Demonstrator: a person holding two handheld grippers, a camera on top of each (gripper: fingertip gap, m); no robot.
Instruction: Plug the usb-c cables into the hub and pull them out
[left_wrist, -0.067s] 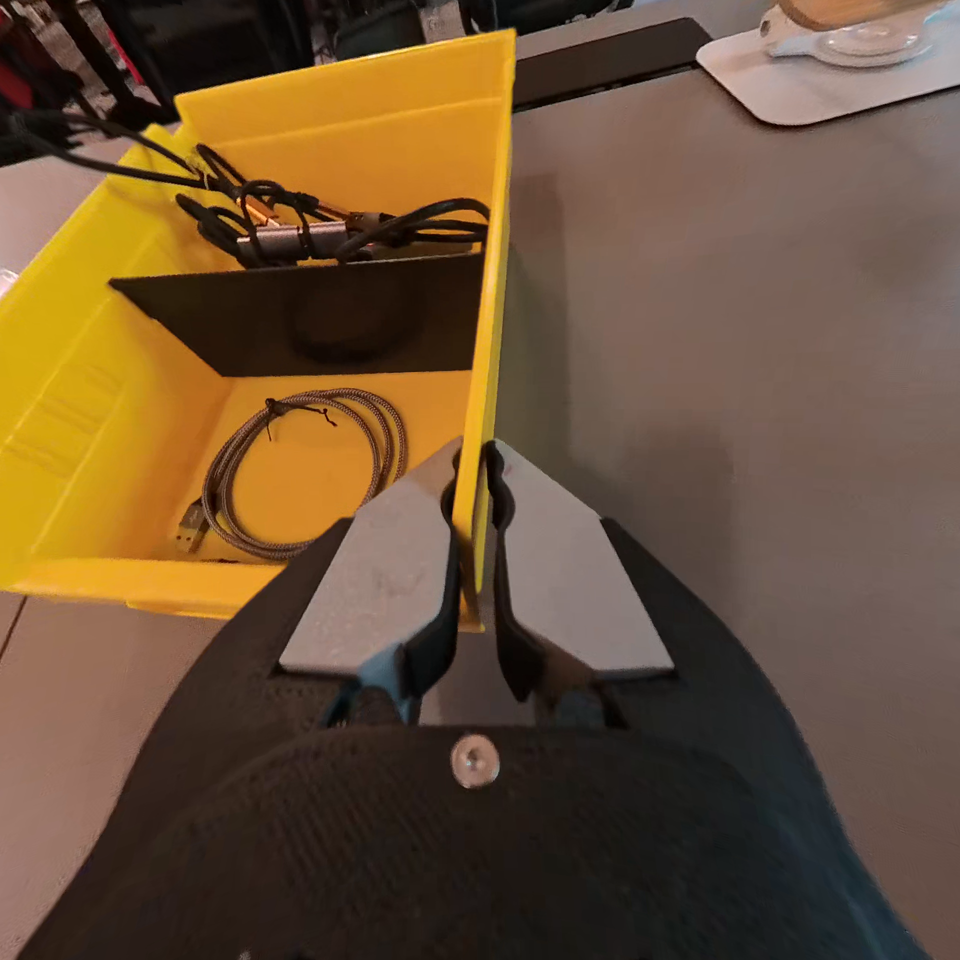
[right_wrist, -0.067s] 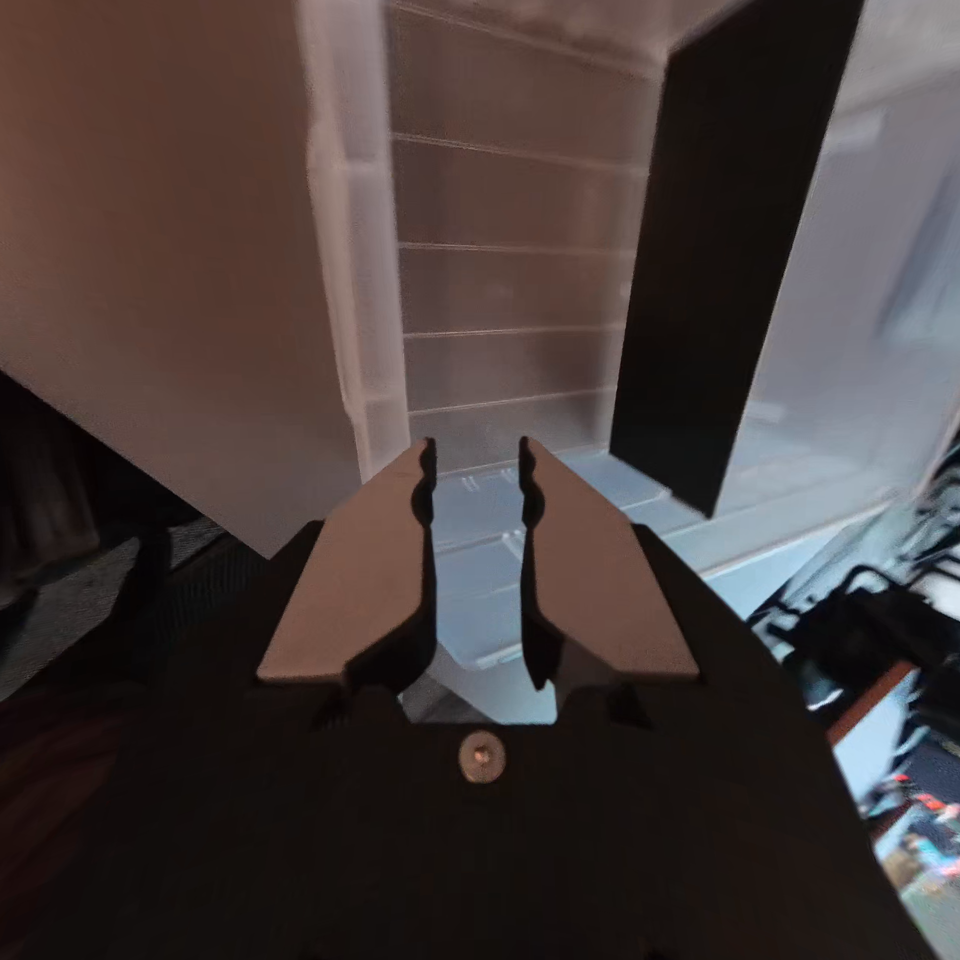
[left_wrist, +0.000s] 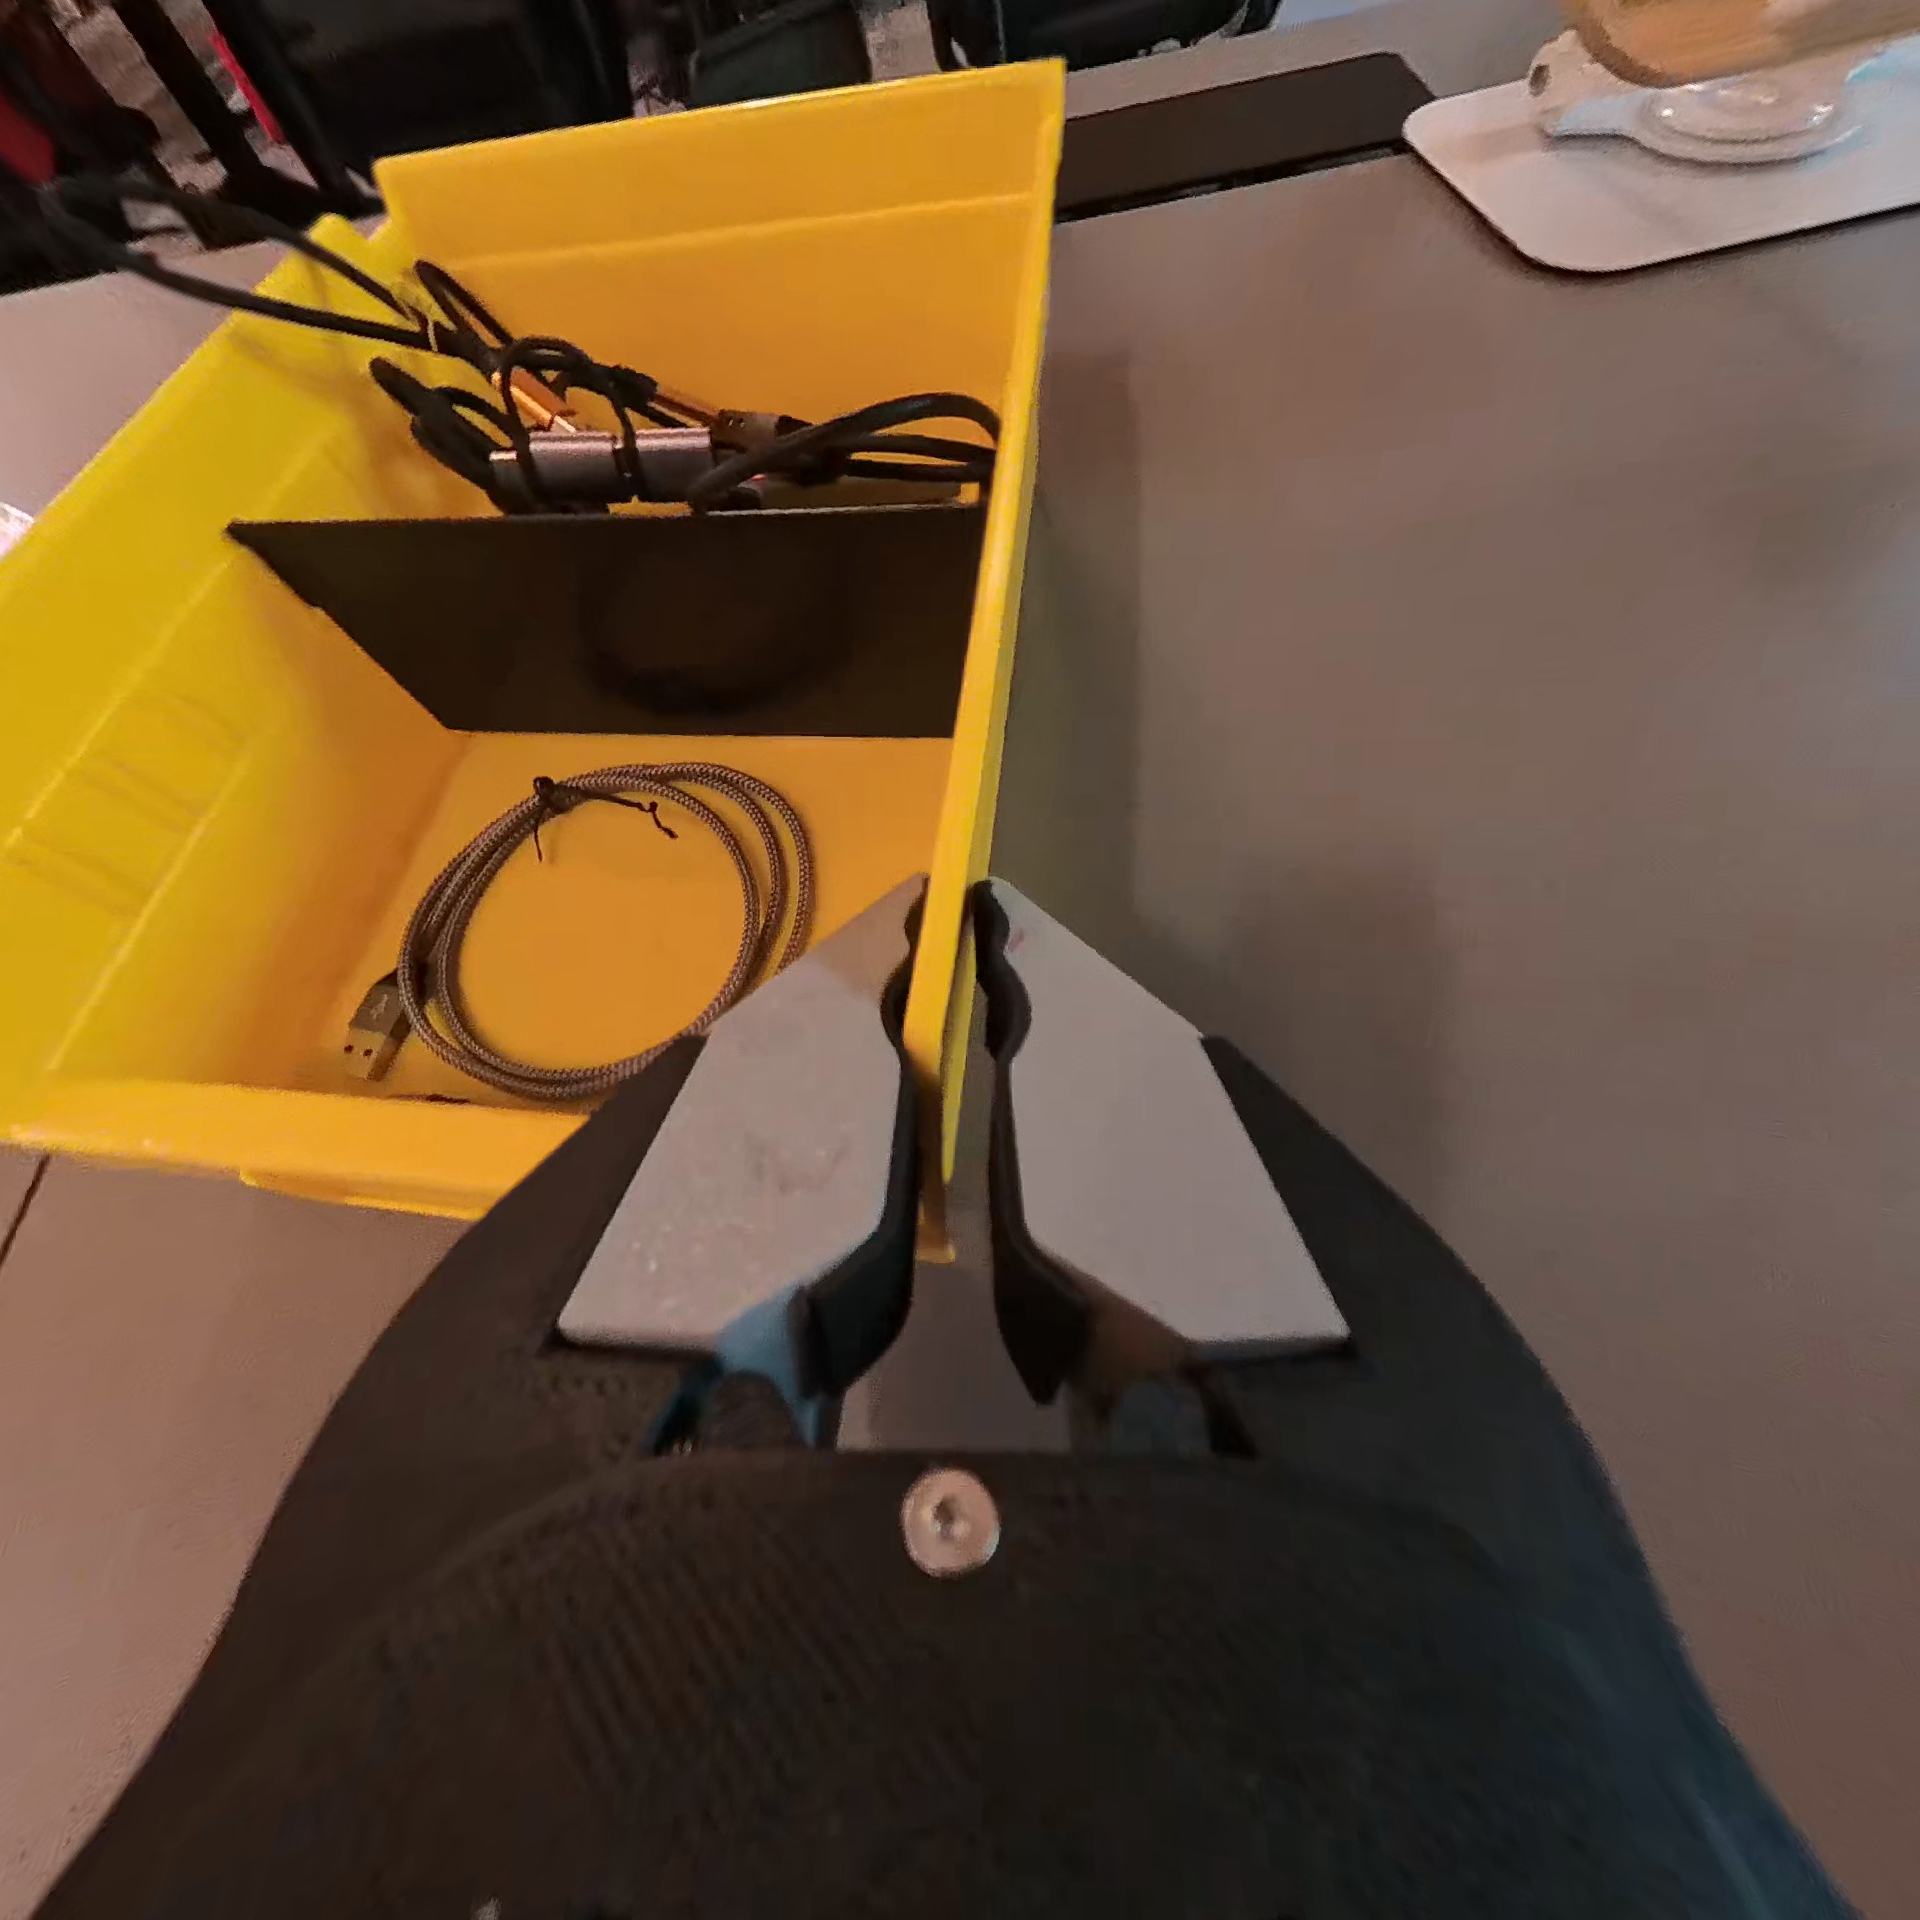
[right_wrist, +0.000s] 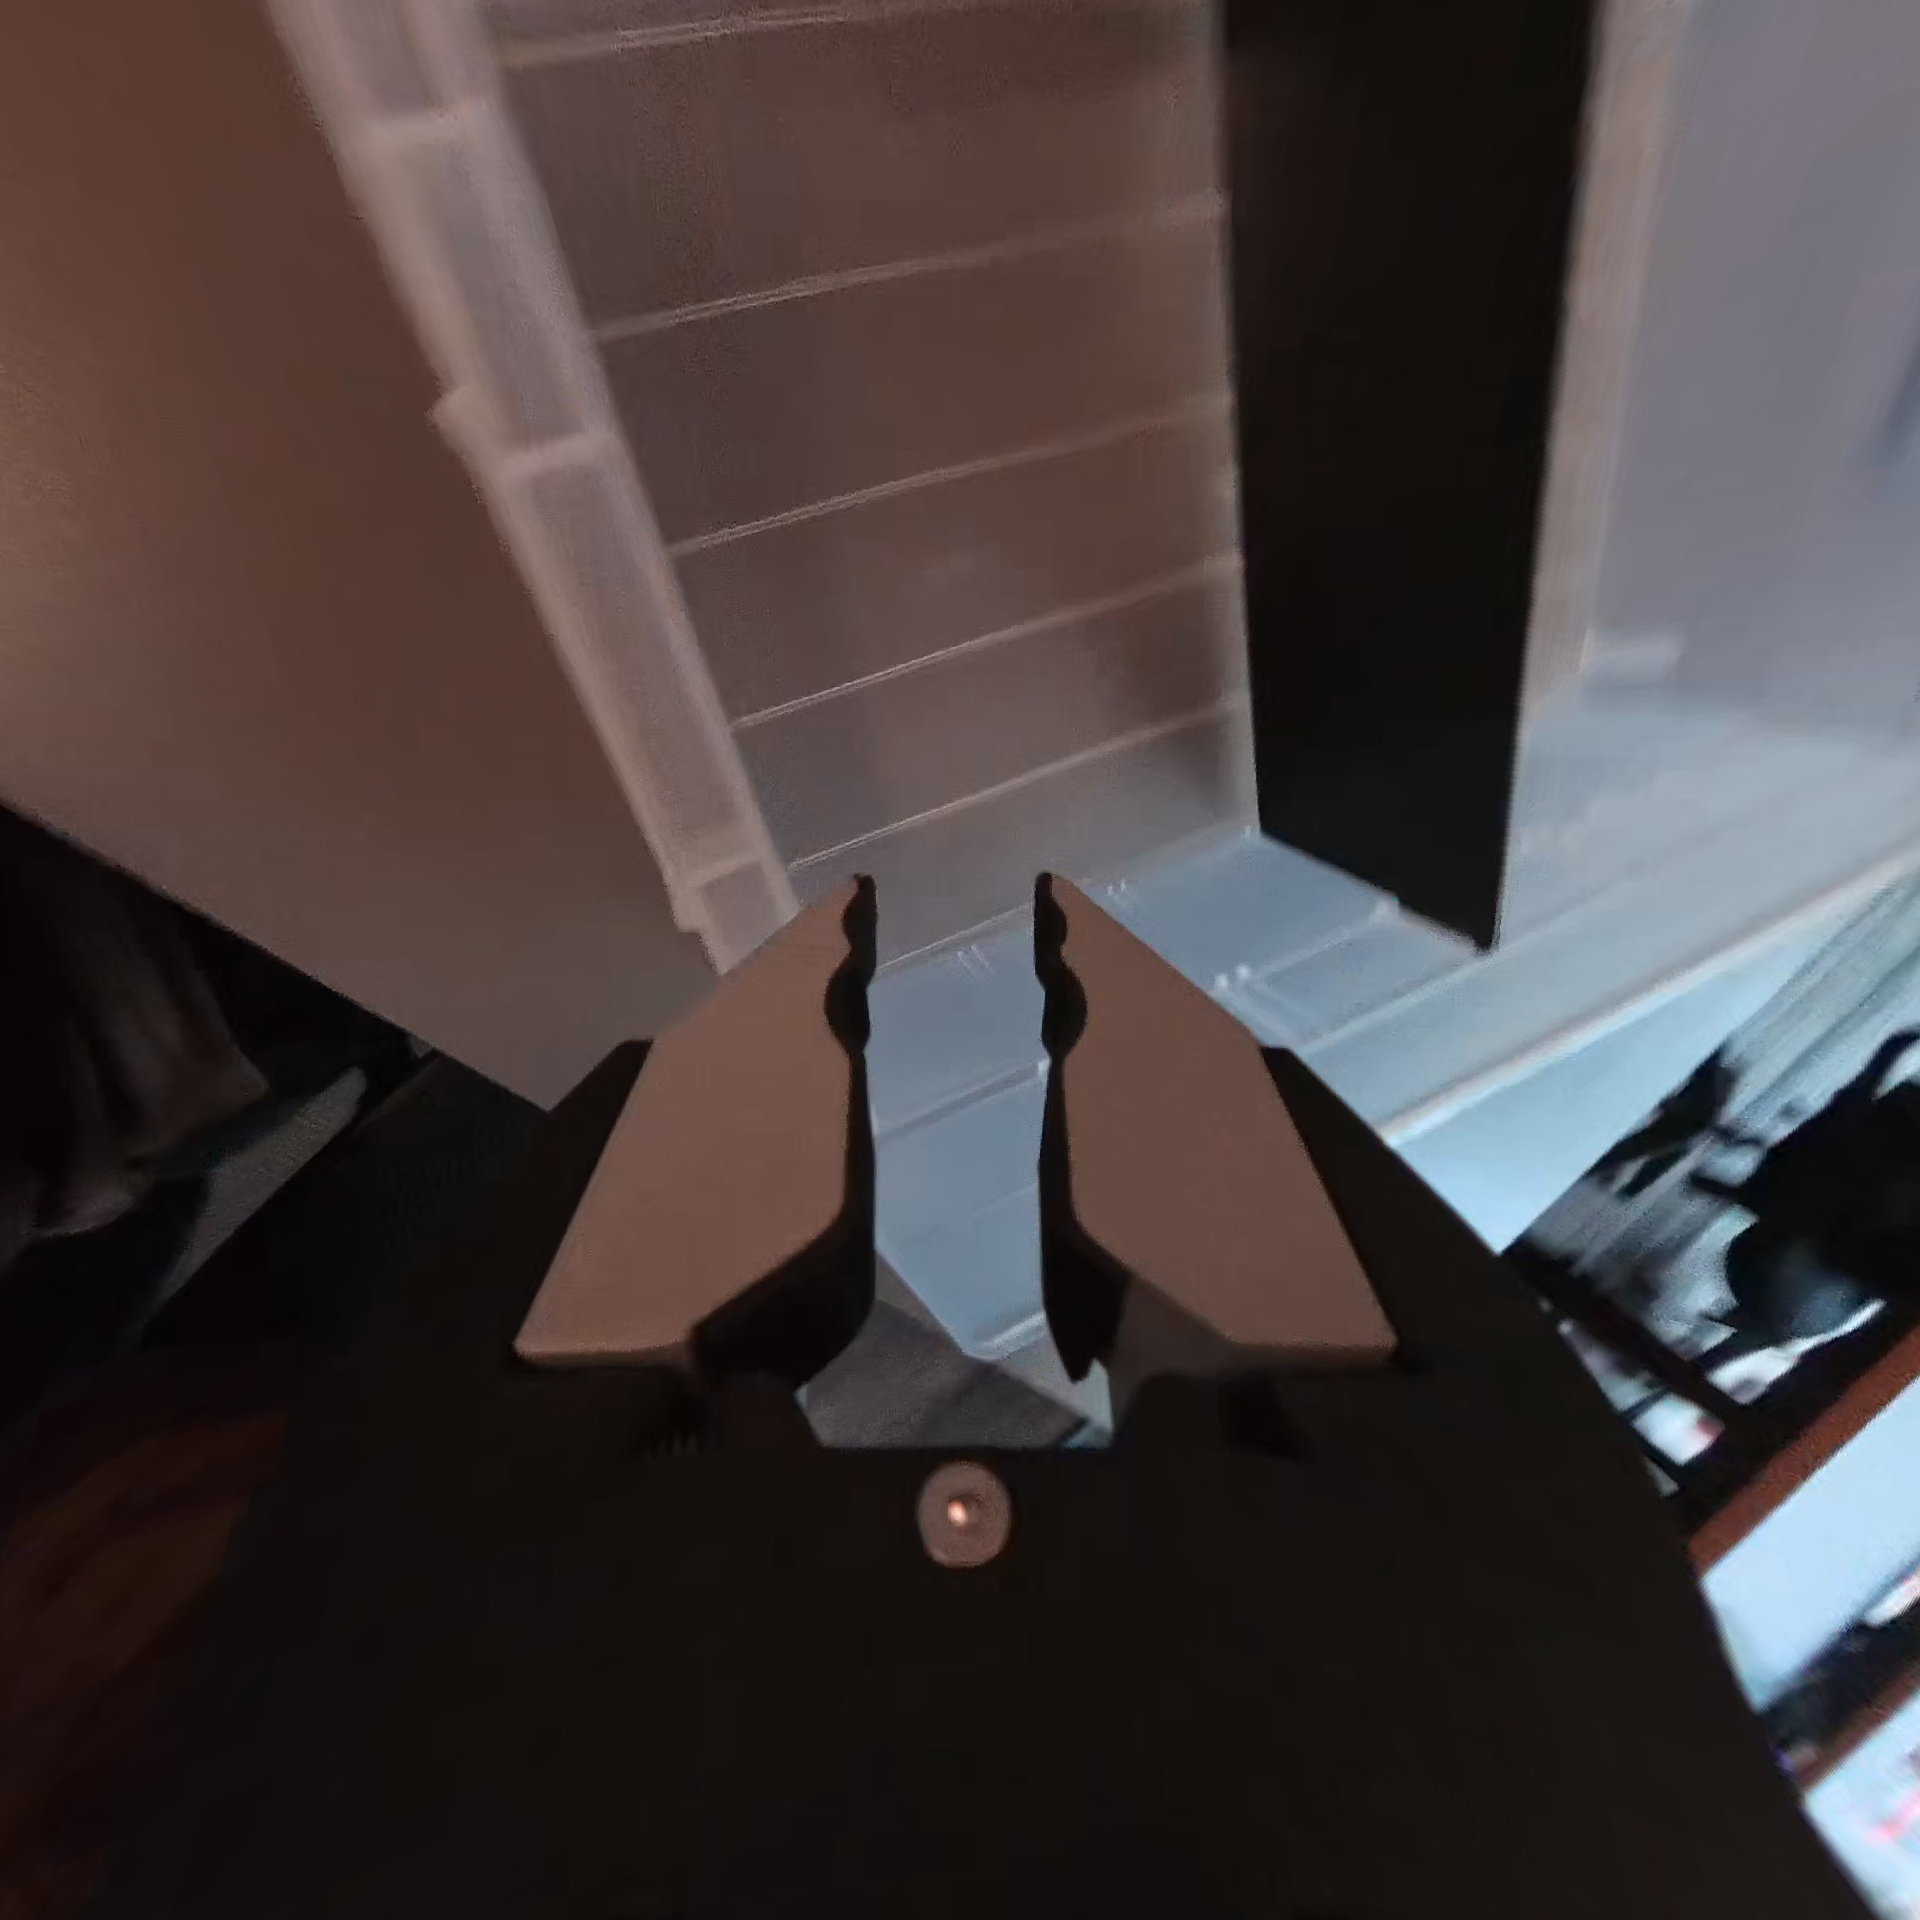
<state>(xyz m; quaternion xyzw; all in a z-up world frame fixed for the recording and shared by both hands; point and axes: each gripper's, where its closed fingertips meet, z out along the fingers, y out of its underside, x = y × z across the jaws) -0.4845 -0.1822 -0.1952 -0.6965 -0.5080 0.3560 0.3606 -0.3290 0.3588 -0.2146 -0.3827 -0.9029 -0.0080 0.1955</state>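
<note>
A yellow bin (left_wrist: 727, 239) stands on the grey table (left_wrist: 1455, 727), split by a black divider (left_wrist: 644, 613). Its near compartment holds a coiled braided cable (left_wrist: 790, 862). Its far compartment holds a grey hub (left_wrist: 603, 462) tangled with black cables (left_wrist: 862, 436). My left gripper (left_wrist: 951, 894) straddles the bin's right wall near the front corner and is shut on it. My right gripper (right_wrist: 954, 894) is slightly open and empty, above the floor of a translucent plastic bin (right_wrist: 935, 520) that has its own black divider (right_wrist: 1392, 468). The right wrist view is blurred.
A white mat (left_wrist: 1662, 197) with a glass object (left_wrist: 1714, 94) lies at the table's far right. A dark strip (left_wrist: 1226, 125) runs along the back edge. Dark clutter stands behind the yellow bin. In the right wrist view the table's edge drops off at the lower left. The tips of one gripper are about 55 cm away from the tips of the other.
The right wrist view has shifted and swung over the translucent bin, with motion blur. The left gripper holds the same spot on the yellow wall.
</note>
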